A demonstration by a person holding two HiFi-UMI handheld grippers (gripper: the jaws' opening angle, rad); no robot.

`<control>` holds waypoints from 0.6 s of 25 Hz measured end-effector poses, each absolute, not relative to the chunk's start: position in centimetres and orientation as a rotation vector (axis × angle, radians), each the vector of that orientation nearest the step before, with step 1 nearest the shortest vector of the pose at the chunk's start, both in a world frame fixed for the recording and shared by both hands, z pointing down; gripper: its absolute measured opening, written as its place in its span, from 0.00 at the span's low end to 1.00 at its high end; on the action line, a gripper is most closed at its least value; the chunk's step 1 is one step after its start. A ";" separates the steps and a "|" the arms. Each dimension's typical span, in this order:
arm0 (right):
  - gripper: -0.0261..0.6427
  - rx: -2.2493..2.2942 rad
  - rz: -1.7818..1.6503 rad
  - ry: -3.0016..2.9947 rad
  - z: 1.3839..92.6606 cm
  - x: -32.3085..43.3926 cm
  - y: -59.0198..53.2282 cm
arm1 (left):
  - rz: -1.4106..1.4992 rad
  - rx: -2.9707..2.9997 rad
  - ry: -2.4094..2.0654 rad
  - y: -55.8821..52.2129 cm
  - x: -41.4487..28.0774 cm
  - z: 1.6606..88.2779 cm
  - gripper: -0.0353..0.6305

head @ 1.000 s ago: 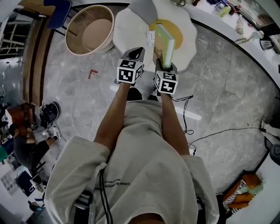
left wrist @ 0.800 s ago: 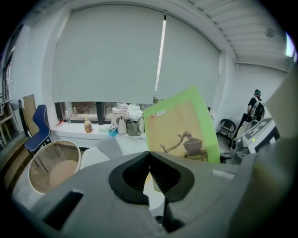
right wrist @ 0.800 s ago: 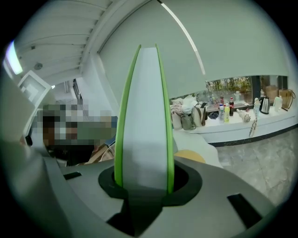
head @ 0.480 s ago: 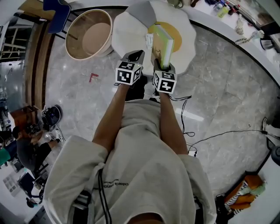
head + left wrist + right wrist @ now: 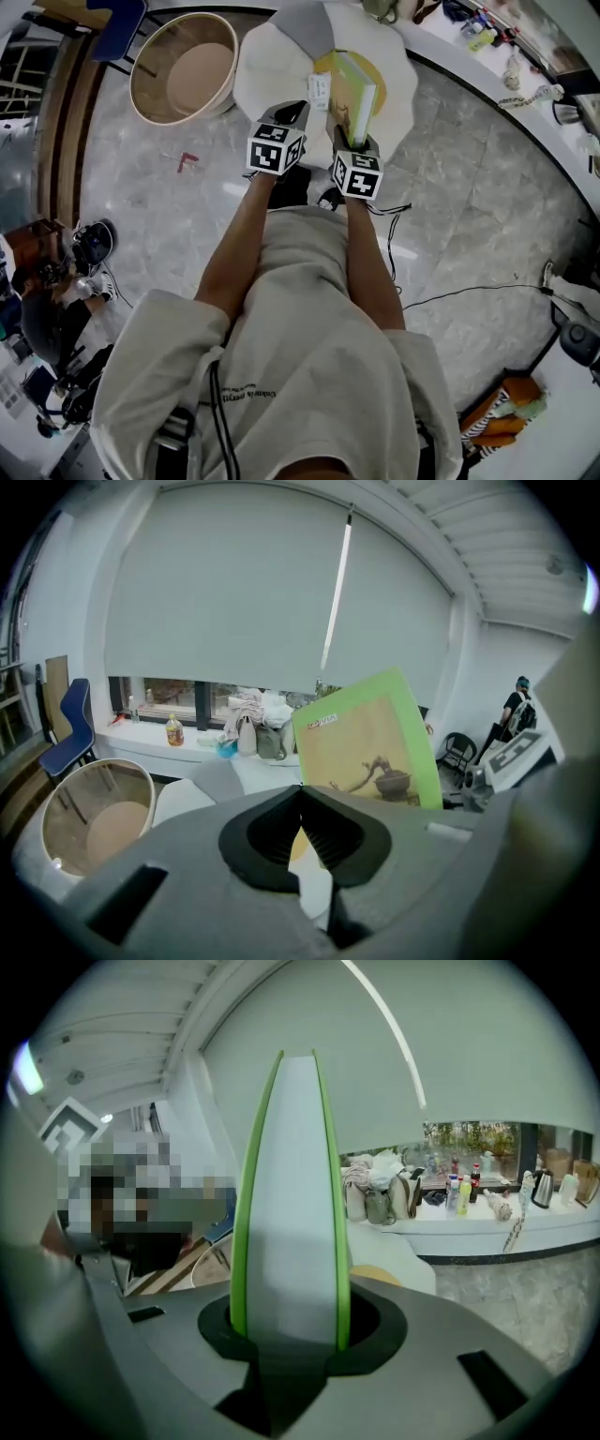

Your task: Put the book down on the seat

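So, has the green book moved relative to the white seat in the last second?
No, hardly: the book, clamped upright in the right gripper, stays over the seat's yellow centre.

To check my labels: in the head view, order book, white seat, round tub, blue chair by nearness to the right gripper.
1. book, held in the right gripper
2. white seat, just beyond
3. round tub, ahead left
4. blue chair, far left

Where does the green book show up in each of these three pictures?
Head view: book top centre, upright in the right hand-held gripper.
Left gripper view: right of centre, cover showing.
Right gripper view: centre, edge-on, clamped.
Shared landmark: the white seat.
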State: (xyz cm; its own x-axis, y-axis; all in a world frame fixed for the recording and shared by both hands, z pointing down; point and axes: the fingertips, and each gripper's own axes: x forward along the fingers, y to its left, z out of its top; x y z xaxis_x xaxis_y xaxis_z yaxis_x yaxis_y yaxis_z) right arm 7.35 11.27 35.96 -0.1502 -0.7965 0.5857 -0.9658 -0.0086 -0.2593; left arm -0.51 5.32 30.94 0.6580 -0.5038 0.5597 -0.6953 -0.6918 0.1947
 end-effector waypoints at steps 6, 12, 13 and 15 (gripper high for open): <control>0.24 1.816 0.944 -1.927 37.7 7.8 9.5 | 0.631 2.454 -0.911 1.6 -0.3 31.6 0.06; 0.24 1.800 1.033 -1.829 40.3 8.6 8.1 | 0.648 2.412 -0.894 -1.9 -0.3 33.6 0.06; 0.24 1.790 1.041 -1.814 40.8 8.6 7.6 | 0.657 2.403 -0.890 -2.6 -0.5 34.2 0.07; 0.24 1.781 1.059 -1.785 41.6 8.7 6.6 | 0.666 2.380 -0.883 -4.0 -1.0 35.5 0.07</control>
